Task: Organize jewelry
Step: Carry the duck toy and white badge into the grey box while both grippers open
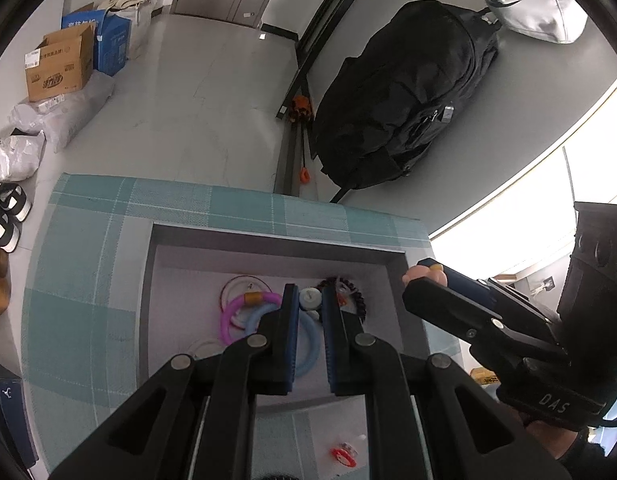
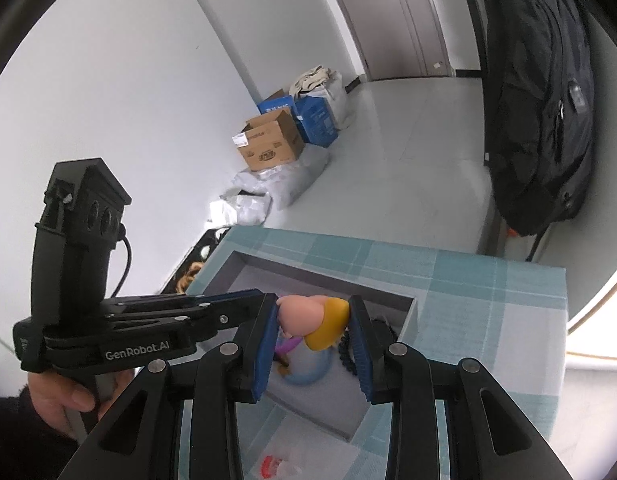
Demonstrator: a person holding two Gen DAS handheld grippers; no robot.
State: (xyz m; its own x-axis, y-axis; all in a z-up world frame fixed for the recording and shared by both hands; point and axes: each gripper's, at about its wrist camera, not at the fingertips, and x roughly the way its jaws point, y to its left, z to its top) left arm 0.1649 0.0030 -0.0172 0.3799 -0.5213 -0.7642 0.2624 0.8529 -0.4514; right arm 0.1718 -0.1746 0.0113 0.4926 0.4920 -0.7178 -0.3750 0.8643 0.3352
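Observation:
A grey open box [image 1: 276,240] sits on a teal plaid cloth [image 1: 80,280]. Inside lie a pink ring [image 1: 228,316], a light blue ring [image 1: 312,344], a black beaded bracelet [image 1: 360,300] and a small white piece [image 1: 310,296]. My left gripper [image 1: 309,290] hangs over the box with its pads nearly together and nothing between them. My right gripper [image 2: 314,308] is shut on a pink and yellow ornament [image 2: 308,316] above the box's right side. That ornament [image 1: 422,278] also shows at the right gripper's tip in the left wrist view. A small red piece [image 1: 342,454] lies on the cloth in front of the box.
A black backpack [image 1: 400,92] leans against the wall beyond the table. Cardboard boxes [image 1: 60,64] and bags stand on the floor at the far left, with sandals [image 1: 8,216] beside the table. A hand [image 2: 64,400] grips the left tool's handle.

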